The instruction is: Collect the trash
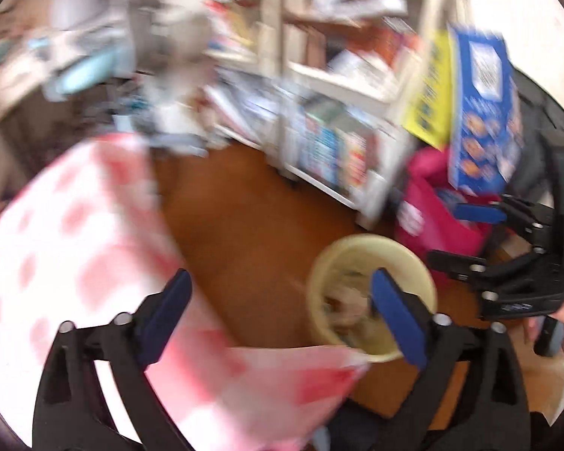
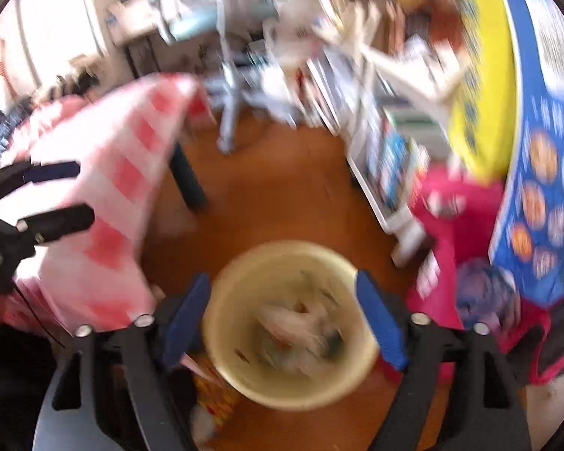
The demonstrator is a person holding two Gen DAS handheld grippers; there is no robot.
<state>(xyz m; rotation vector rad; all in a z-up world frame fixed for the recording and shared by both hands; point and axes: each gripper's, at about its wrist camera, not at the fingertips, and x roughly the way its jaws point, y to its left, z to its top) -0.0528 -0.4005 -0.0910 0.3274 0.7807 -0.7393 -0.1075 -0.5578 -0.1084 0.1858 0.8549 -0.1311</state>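
Pale yellow plastic forms the round waste bin point(image 2: 289, 323) on the brown wooden floor point(image 2: 267, 195), already partly filled with crumpled wrappers and paper point(image 2: 297, 327). Both views are blurred. The right gripper point(image 2: 282, 323) hangs directly above the bin's mouth with its 2 blue-padded jaws spread wide on either side of the rim and nothing between them. The left gripper point(image 1: 278, 319) is also wide open and empty, sitting a little to the left of the bin point(image 1: 372, 293), with its right pad over the bin's opening.

The step in hand looks like dropping rubbish into the bin. To do it well, keep each gripper centred over the opening before letting go, so light scraps fall inside rather than onto the floor, and keep the pads clear of the rim so the bin is not tipped.

A red-and-white checked cloth point(image 1: 75, 248) drapes over a table to the left, its corner hanging just beside the bin and under the left gripper; it could snag a jaw. To the right stand a pink bag point(image 2: 455, 225), a tall blue box point(image 2: 541, 195) and a yellow box point(image 2: 485, 82), close to the bin. A crowded white bookshelf point(image 1: 342, 86) fills the background.
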